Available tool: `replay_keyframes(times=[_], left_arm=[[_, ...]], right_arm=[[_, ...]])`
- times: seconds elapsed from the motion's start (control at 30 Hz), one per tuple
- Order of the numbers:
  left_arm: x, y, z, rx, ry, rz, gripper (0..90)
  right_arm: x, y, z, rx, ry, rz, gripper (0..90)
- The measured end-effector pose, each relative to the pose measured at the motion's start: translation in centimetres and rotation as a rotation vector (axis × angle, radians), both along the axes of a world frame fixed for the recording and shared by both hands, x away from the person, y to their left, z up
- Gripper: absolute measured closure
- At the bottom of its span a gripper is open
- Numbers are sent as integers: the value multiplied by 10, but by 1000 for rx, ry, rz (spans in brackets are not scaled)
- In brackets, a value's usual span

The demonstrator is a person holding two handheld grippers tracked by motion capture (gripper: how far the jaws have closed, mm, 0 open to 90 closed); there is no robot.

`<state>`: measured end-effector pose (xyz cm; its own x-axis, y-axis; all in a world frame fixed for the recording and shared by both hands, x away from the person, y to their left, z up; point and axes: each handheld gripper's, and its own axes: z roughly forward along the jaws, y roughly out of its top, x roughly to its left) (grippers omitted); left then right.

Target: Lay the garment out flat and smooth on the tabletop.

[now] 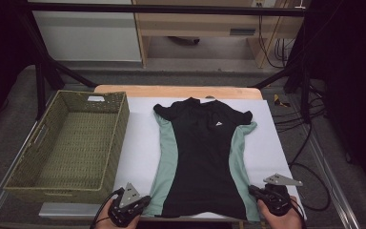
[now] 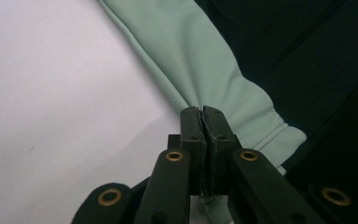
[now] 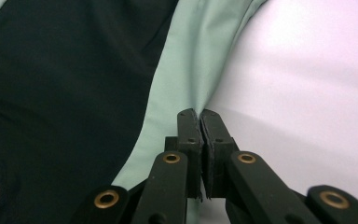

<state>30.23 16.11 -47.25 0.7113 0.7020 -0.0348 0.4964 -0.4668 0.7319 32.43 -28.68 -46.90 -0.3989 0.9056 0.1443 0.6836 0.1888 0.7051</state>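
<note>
my left gripper [image 1: 143, 202] sits at about 7 o'clock on the table, jaws pressed together on the mint-green edge of the shirt [image 1: 201, 152] near its hem corner. in the left gripper view the left gripper [image 2: 203, 112] has its pads closed flat with a pinch of the green fabric [image 2: 200, 70] caught between them, the cloth puckering up to the tips. my right gripper [image 1: 252, 191] is at about 5 o'clock, clamped the same way on the opposite green side panel; in the right gripper view the right gripper [image 3: 199, 113] has the fold of the shirt [image 3: 186, 60] running straight into the closed pads. the shirt, black down the middle with green sides, lies flat on the white sheet [image 1: 140, 143] at the table's centre, collar toward 12 o'clock and hem toward me at 6. the woven basket [image 1: 119, 124] stands at 9 o'clock, just beside the sheet and apart from the shirt.
</note>
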Motion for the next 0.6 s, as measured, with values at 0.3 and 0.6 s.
replay_keyframes(times=[0.3, 0.6], left_arm=[[-31, -3, 4, -12, -3, -36, 862], [27, -37, 8, 36, -102, 26, 592]], right_arm=[[-19, -4, -1, 19, 4, 34, 815], [22, 1, 10, 23, -83, -40, 624]])
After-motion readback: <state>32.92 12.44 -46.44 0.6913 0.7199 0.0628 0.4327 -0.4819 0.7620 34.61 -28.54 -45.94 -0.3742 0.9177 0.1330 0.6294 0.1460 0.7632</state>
